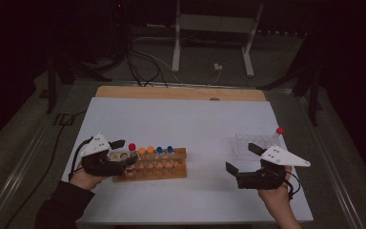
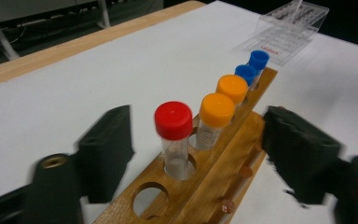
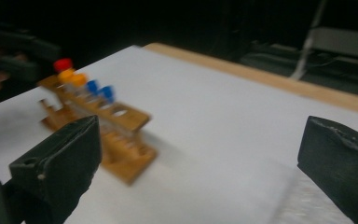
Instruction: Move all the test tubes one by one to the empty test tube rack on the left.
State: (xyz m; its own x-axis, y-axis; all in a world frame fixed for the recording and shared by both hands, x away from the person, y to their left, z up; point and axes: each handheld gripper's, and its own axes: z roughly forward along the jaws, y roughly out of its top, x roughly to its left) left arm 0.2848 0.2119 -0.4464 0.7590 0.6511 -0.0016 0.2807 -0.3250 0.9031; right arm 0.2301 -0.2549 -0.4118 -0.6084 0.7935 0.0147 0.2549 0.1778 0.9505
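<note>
Wooden rack [image 2: 223, 154], round red-capped tube [image 2: 175, 135]

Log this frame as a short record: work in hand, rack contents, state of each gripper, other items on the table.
work: capped tubes being moved between two racks
wooden rack: red-capped tube, two orange-capped tubes, two blue-capped tubes; nearest hole empty
left gripper: open, fingers on either side of the red-capped tube, not touching it
right gripper: open, nothing between its fingers
clear rack: one red-capped tube standing in it, leaning
surface: white table
</note>
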